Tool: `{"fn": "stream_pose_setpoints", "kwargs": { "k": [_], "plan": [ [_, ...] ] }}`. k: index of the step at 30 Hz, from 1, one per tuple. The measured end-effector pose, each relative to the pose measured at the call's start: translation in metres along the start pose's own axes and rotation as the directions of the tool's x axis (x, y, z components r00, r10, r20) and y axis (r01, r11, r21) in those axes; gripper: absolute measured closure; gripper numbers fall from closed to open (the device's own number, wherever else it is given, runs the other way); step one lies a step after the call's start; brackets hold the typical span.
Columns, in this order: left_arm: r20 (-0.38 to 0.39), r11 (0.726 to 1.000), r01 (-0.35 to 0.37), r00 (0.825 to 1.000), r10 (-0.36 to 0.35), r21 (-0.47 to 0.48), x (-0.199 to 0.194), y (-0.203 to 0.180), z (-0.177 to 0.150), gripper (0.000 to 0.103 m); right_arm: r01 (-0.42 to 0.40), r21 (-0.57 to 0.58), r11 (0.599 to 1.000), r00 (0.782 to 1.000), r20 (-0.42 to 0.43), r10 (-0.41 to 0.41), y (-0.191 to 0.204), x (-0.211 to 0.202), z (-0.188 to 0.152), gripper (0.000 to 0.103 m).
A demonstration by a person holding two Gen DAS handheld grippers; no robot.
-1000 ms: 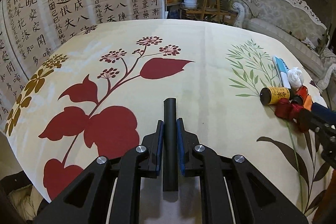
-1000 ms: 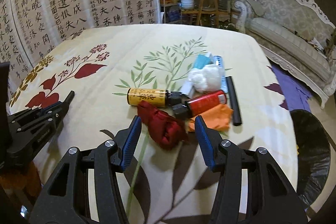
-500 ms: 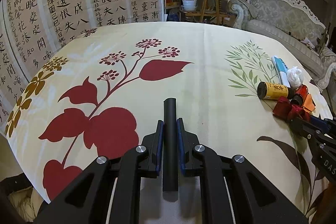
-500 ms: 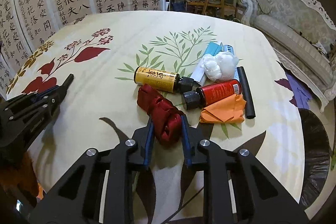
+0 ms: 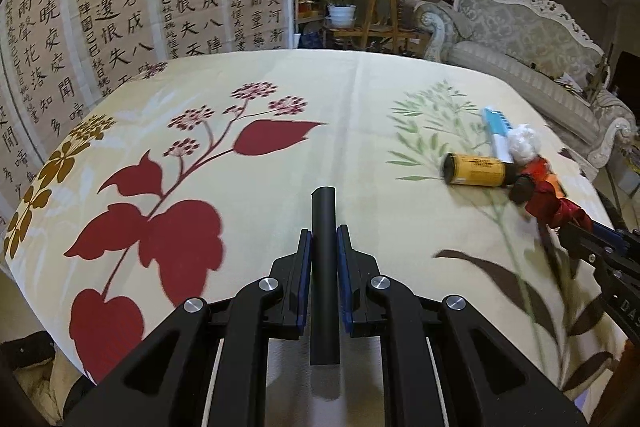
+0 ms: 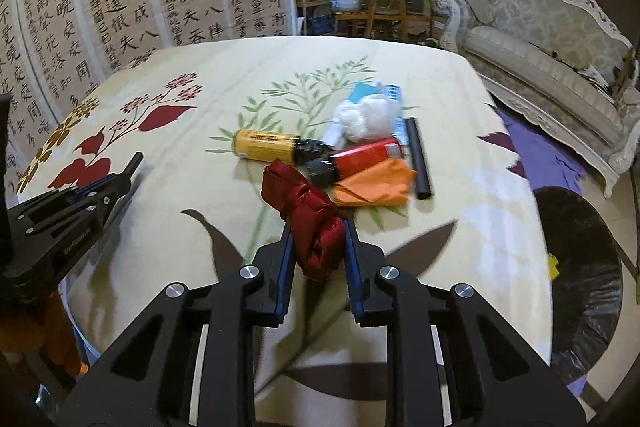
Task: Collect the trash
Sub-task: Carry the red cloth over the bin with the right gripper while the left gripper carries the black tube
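A crumpled dark-red cloth (image 6: 316,223) is pinched between the blue pads of the right tongs (image 6: 318,247), at the near edge of the trash pile on the floral-covered table (image 6: 168,155). A second ago those tongs stood spread on either side of the cloth; they are now clamped on it, and its near end appears to be raised slightly off the cover, though blur makes that hard to confirm. The pick-up of this piece is judged to be secured, with only the carry to a bin left.

Just beyond the cloth, the remaining trash is seen untouched: a yellow bottle (image 6: 266,145) and a red bottle (image 6: 362,157) lying on their sides, an orange paper (image 6: 376,187) touching the red bottle, a white paper wad (image 6: 368,117) over a blue-and-white packet (image 6: 396,103), and a black tube (image 6: 418,157) at the pile's right edge. A dark bag-lined bin (image 6: 580,267) is seen beside the table on the right, and is judged the likely drop point.

In the left wrist view, the left tongs (image 5: 324,255) are pressed together on another black tube (image 5: 325,267), held as before, well apart from the pile over the red-leaf print. Two pieces are thus in hand at once, and five are still to be collected.
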State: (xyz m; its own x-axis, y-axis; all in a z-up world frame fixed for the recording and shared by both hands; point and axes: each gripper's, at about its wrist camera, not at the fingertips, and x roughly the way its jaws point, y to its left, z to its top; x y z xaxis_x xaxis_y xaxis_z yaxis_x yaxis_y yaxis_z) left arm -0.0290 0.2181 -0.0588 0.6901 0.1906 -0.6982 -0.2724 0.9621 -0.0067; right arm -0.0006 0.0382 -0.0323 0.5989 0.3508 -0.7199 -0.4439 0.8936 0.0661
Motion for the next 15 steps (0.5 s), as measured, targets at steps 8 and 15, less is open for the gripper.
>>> {"fn": "stream_pose_setpoints", "kwargs": {
  "k": [8,15],
  "plan": [
    [0.021,0.995,0.084,0.996,-0.085,0.056,-0.012,-0.04,0.001,0.09,0.073,0.069,0.995,0.996,0.036,-0.076,-0.035,-0.018,-0.008,0.081],
    [0.033,0.979,0.163,0.985,-0.168,0.122,-0.019,-0.083,0.004,0.09,0.143,0.146,0.979,0.986,0.06,-0.153,-0.073,-0.035,-0.016,0.081]
  ]
}}
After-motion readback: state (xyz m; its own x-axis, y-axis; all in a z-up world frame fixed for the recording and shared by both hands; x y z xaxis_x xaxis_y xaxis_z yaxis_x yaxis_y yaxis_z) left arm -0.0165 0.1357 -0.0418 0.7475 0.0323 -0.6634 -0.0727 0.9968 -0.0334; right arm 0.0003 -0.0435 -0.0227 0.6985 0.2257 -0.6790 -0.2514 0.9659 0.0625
